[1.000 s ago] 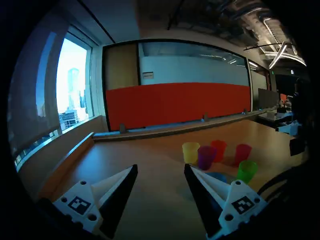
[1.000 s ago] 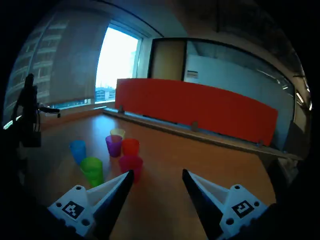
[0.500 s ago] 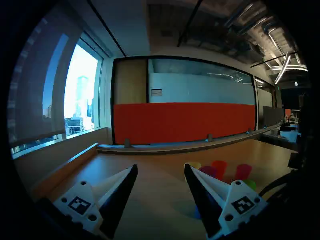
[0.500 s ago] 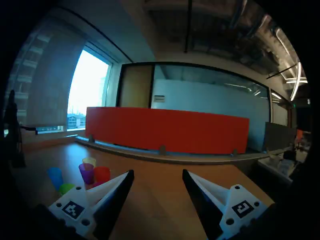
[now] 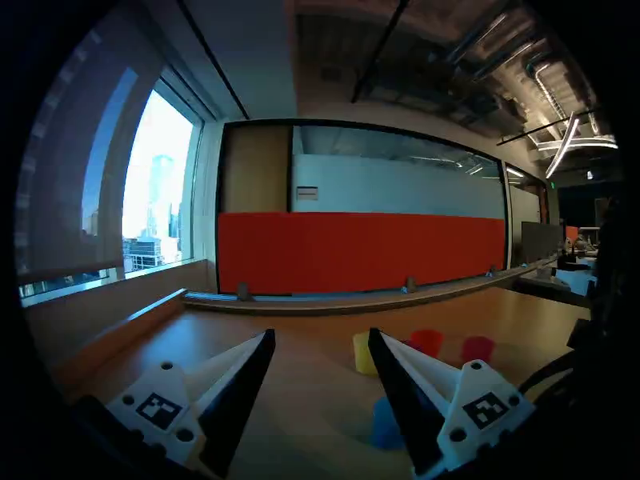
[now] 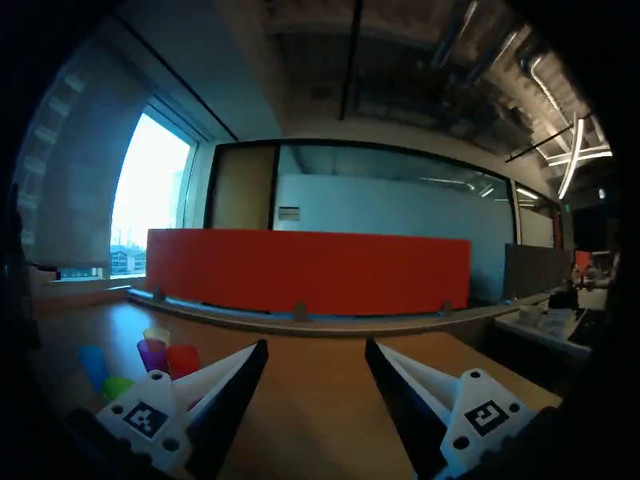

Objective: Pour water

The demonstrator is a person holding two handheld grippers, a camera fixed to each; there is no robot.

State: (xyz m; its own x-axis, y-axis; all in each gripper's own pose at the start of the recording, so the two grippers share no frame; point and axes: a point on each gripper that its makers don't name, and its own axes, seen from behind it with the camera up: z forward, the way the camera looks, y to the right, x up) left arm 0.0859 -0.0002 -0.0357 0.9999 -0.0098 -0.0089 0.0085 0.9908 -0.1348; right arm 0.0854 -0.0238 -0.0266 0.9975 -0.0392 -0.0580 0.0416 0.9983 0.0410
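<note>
Window (image 5: 152, 208) glowing bright at side of room. Red wall panel (image 5: 360, 252) running along back of wooden table (image 5: 312, 384). Left gripper (image 5: 320, 334) hanging with fingers spread wide, holding nothing; one finger blocking part of blue cup (image 5: 384, 422). Yellow cup (image 5: 362, 352), red cup (image 5: 426, 342), pink cup (image 5: 478, 349) standing close together on table, bright coloured plastic. Right gripper (image 6: 316, 344) spreading fingers wide, gripping nothing; purple cup (image 6: 149, 354) and green cup (image 6: 117, 387) peeking out beside its finger. Cannot tell if water sitting inside.
</note>
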